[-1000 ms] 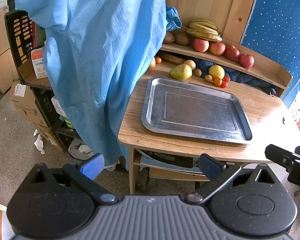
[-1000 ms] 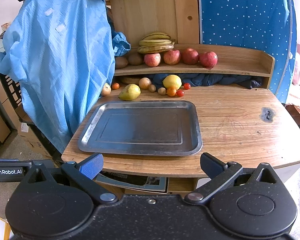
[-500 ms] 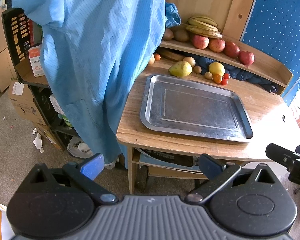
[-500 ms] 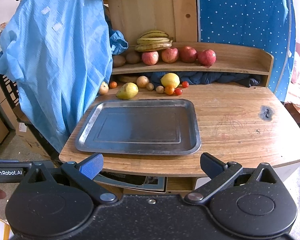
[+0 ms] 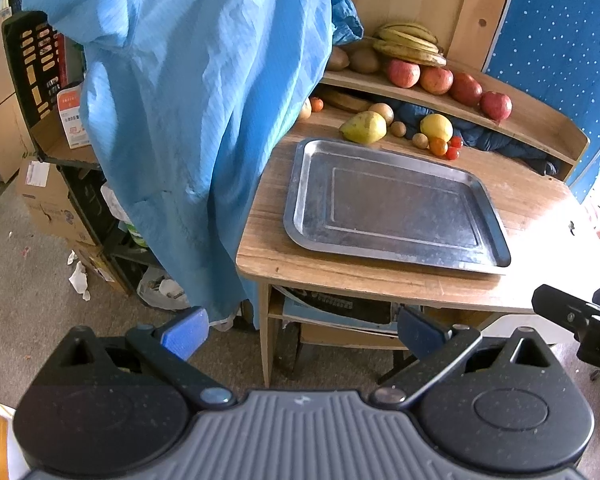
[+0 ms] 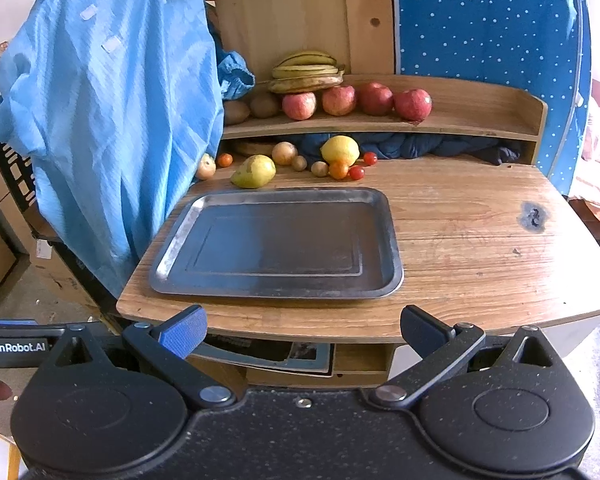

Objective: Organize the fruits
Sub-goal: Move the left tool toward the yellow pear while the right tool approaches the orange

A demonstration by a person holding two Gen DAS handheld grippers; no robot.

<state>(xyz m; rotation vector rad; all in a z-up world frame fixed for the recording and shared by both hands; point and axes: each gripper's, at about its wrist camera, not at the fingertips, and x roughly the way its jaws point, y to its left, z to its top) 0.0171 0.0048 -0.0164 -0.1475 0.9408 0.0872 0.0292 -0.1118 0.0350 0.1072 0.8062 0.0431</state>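
Bare metal tray (image 6: 172,256) before pear (image 6: 254,171), lemon (image 6: 340,150).

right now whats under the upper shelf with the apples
Under the shelf lies a bunched dark blue cloth, with a lemon in front. The cloth hides whatever is behind it.

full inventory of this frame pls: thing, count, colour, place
tray: 1, grey metal, empty, on table
table: 1, wood, in front of both grippers
pear: 1, yellow-green, just behind tray
lemon: 1, yellow, behind tray
cherry tomatoes: 2, red, beside lemon
apples: 4, red, on shelf
bananas: 1 bunch, yellow-brown, on shelf behind apples
shelf: 1, wood, back of table
blue garment: 1, hanging left of table
left gripper: fingers open, empty, short of table
right gripper: fingers open, empty, at table's front edge
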